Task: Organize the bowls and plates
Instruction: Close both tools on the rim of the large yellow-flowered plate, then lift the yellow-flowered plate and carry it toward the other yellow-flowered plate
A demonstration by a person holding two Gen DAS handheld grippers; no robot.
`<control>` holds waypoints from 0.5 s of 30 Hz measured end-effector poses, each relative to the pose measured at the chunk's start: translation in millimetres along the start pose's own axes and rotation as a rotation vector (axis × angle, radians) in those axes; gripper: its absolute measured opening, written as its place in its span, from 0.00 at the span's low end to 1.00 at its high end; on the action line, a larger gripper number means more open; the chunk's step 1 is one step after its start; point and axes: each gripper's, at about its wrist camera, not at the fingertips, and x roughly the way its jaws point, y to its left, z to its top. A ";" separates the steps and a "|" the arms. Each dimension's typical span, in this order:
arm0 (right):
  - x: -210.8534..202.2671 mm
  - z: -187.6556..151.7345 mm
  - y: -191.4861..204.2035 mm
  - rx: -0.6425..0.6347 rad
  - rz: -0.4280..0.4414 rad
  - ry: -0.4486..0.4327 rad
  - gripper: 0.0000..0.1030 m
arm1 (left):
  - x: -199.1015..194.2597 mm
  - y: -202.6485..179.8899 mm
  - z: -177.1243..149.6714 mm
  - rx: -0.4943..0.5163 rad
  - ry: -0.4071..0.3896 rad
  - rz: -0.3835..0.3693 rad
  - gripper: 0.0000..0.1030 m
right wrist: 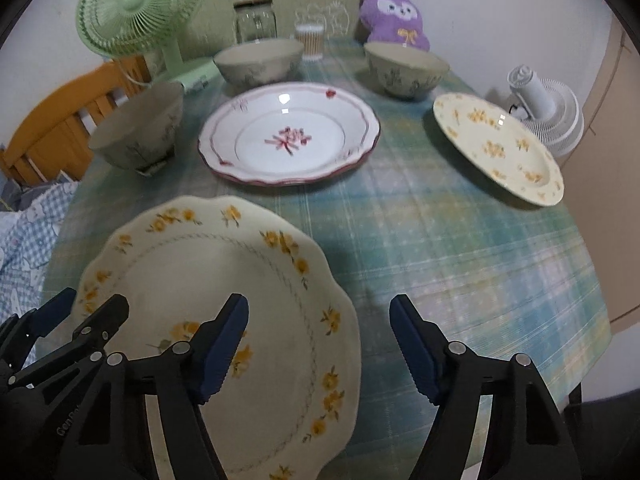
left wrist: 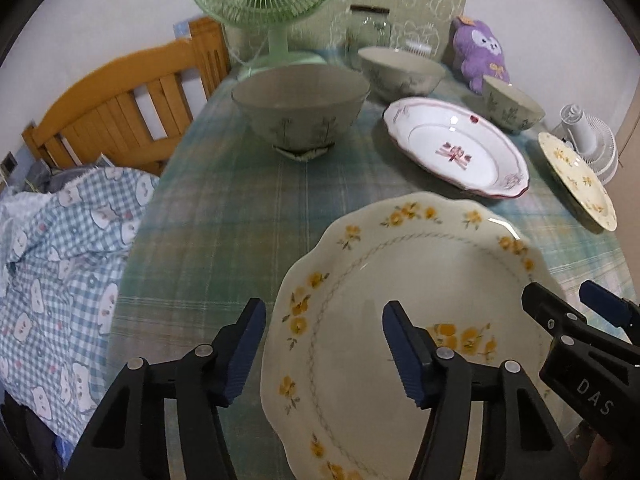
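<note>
1. Both grippers over the near edge of the table (right wrist: 460, 248), nothing held; left gripper (left wrist: 324, 344) spread wide, straddling the left rim of the large yellow-flowered plate (left wrist: 404, 292); right gripper (right wrist: 320, 344) likewise spread wide, straddling the same plate's right rim.
2. Nearest piece: that scalloped plate, flat on the plaid cloth, close to the front edge.
3. Further back: pink-rimmed plate (right wrist: 288, 132) mid-table; small yellow-flowered plate (right wrist: 500, 148) well to the right, near the table edge, beside a white fan (right wrist: 548, 112).
4. Three green-grey bowls: one (right wrist: 140, 128) at the left, left of the pink-rimmed plate; one (right wrist: 258, 60) behind that plate; one (right wrist: 406, 70) at the back right.
5. Step in hand, as a judgement: the opening grasp, nothing stacked so far; plates and bowls all separate.
6. Next move likely: close on the large plate's rim from both sides, or from one side; thin glazed edge, so a firm, level pinch needed; slipping or tilting the main risk.
7. Sensible order: largest plate as base, smaller plates on top, bowls nested apart.
</note>
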 end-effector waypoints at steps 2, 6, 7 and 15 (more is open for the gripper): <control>7.6 -0.6 1.7 0.004 -0.004 0.023 0.70 | 8.0 1.4 -0.1 0.003 0.021 -0.006 0.54; 17.3 -2.8 3.6 0.019 -0.007 0.054 0.70 | 14.6 2.2 -0.2 0.021 0.032 -0.014 0.48; 19.4 -3.2 3.5 0.023 -0.005 0.061 0.69 | 15.7 2.6 0.3 0.020 0.031 -0.020 0.49; 26.3 -3.7 6.4 0.045 -0.004 0.095 0.62 | 18.2 4.6 3.4 0.046 0.045 -0.064 0.49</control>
